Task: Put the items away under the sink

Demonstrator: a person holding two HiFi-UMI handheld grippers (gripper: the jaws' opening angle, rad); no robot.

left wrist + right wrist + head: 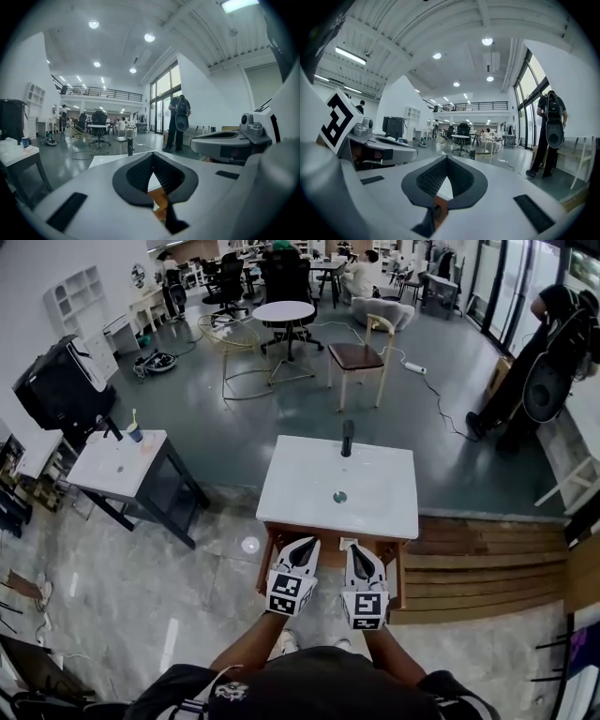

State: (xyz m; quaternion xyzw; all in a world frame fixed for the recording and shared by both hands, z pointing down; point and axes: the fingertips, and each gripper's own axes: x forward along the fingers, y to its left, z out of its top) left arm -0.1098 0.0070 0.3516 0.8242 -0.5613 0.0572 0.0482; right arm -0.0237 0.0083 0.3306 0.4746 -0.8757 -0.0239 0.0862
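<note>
Both claws are closed. Left gripper [307, 543]: ribbed black pads meet at the tips, with only a narrow V gap behind them and nothing in it. Right gripper [355, 547]: same, pads together, bare. Shells are smooth white plastic, each with a black-and-white marker cube [289, 593] at the back. The two are held side by side, close but apart, roughly level.

The sink [300, 486] is right ahead of the tips. It's a glossy white rectangular slab with rounded corners and a shallow basin. There's a small round metal drain [339, 497] mid-basin and a stubby black faucet [348, 437] at the far edge.

The cabinet [264, 563] under it is brown wood; only the front top rail and side posts show. The slab and both grippers cover its inside, so I can't tell what's in there. I can't make out which items are meant from any view. There's a small pale patch at the rail between the grippers, maybe a label, too small to tell.

The floor [187, 596] on the near side is glossy grey tile with glare. Right of the sink is a slatted wooden step [478, 568], partly cut off at the frame edge. Left is a side table [108, 470] with a white top and dark legs, and a cup [135, 433] on it. Behind are a chair [356, 355] with a pale frame and dark wood seat, and a white round table [283, 312]. A person [553, 343] in dark clothes stands at the right edge, partly cropped.
</note>
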